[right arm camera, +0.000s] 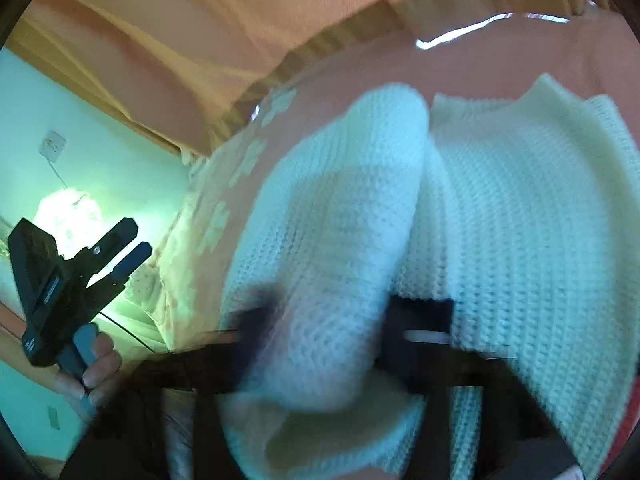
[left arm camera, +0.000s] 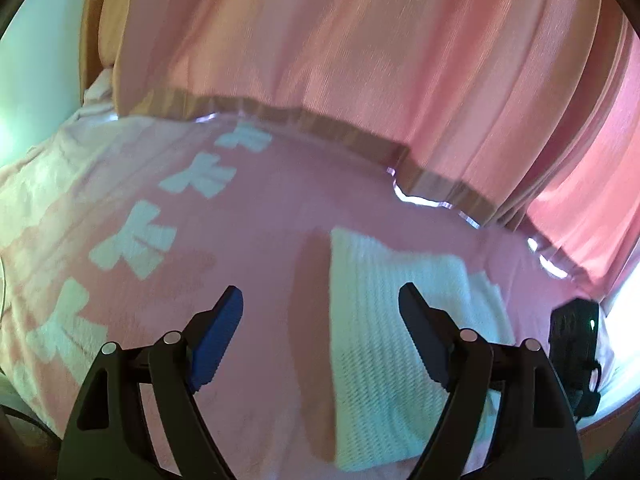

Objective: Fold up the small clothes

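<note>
The left tongs (left arm camera: pixel 320 304) are hanging released over the pink bed (left arm camera: pixel 248 216), gripping nothing. The right tongs (right arm camera: pixel 340 324) are clenching a fold of the white knit (right arm camera: pixel 500 208), lying near the bed's curtain-side edge. The bunched fold may be slipping out, undoing the fold.

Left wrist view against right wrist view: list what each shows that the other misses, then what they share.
Only the left wrist view: the left gripper from behind, jaws wide apart with nothing between them, and the dark body of the right gripper at the right edge.

Only the right wrist view: a white wall socket, the hand holding the left gripper, and a fold of knit between the blurred right gripper's fingers.

Both: the white knitted garment, the pink bedspread with pale shapes and the pink curtain.
</note>
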Demonstrator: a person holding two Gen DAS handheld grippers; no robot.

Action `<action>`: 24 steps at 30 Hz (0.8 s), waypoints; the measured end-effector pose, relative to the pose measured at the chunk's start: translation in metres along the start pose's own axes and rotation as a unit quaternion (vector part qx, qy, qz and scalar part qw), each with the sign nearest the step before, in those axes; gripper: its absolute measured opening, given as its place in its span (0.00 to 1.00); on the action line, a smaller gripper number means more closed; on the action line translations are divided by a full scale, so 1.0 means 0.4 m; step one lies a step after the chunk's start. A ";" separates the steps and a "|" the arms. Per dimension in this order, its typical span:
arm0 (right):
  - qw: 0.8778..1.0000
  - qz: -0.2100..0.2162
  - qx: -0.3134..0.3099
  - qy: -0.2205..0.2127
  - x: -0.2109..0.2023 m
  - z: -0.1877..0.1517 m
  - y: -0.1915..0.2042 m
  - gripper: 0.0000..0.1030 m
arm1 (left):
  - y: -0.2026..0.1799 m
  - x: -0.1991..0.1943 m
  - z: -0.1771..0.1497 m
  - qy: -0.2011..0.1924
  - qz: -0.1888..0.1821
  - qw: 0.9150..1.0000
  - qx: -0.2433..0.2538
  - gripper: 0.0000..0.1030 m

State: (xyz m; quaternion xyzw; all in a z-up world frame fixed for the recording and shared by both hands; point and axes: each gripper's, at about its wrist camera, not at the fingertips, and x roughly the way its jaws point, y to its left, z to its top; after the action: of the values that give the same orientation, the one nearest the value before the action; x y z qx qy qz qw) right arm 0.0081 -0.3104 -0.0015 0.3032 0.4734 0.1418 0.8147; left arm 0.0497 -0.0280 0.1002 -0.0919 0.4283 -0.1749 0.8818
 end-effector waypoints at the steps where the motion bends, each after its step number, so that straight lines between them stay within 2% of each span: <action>1: 1.000 -0.003 -0.003 -0.014 -0.013 0.004 0.007 0.15 | 0.003 0.002 -0.011 0.005 0.000 1.000 0.000 0.75; 4: 0.995 -0.017 -0.039 -0.090 -0.135 0.016 0.040 0.15 | 0.016 0.000 -0.025 0.014 -0.009 1.000 -0.005 0.75; 5: 0.991 -0.044 -0.056 -0.109 -0.170 0.017 0.048 0.19 | 0.011 -0.003 -0.025 0.016 -0.015 1.000 -0.004 0.75; 6: 0.989 -0.067 -0.068 -0.110 -0.181 0.017 0.046 0.24 | 0.005 -0.003 -0.025 0.017 -0.020 1.000 0.000 0.75; 8: 0.992 -0.095 -0.060 -0.060 -0.139 0.013 0.000 0.34 | -0.013 -0.001 -0.029 0.018 -0.022 1.000 0.010 0.76; 9: 0.993 -0.101 -0.039 -0.040 -0.114 0.004 -0.030 0.34 | -0.021 0.003 -0.032 0.019 -0.022 0.999 0.014 0.76; 11: 0.996 -0.090 -0.003 -0.005 -0.079 -0.007 -0.071 0.41 | -0.035 0.012 -0.036 0.024 -0.022 0.999 0.019 0.77; 12: 0.996 -0.084 0.001 -0.004 -0.078 -0.007 -0.071 0.44 | -0.040 0.018 -0.038 0.028 -0.022 0.999 0.018 0.77; 13: 0.997 -0.082 -0.005 -0.009 -0.080 -0.006 -0.063 0.53 | -0.043 0.022 -0.039 0.031 -0.024 0.999 0.017 0.77; 16: 0.998 -0.063 -0.001 -0.005 -0.049 0.007 -0.055 0.55 | -0.049 0.033 -0.041 0.037 -0.026 0.999 0.010 0.78; 18: 0.998 -0.056 0.009 0.002 -0.025 0.008 -0.061 0.47 | -0.052 0.039 -0.041 0.039 -0.022 0.999 0.007 0.78; 19: 0.999 -0.053 0.006 0.000 -0.015 0.003 -0.056 0.25 | -0.054 0.042 -0.041 0.040 -0.022 0.999 0.005 0.78; 22: 0.999 -0.035 -0.003 -0.025 -0.048 0.013 -0.021 0.17 | -0.059 0.049 -0.034 0.049 -0.038 0.998 -0.009 0.78; 24: 0.996 -0.008 -0.021 -0.083 -0.145 0.030 0.025 0.16 | -0.066 0.050 -0.025 0.051 -0.056 0.997 -0.021 0.78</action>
State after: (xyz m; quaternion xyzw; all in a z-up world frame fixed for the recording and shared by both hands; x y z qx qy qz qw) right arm -0.0108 -0.3369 0.0488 0.2933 0.4033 0.1191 0.8586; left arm 0.0471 -0.0603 0.0878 -0.1247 0.4706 -0.2195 0.8454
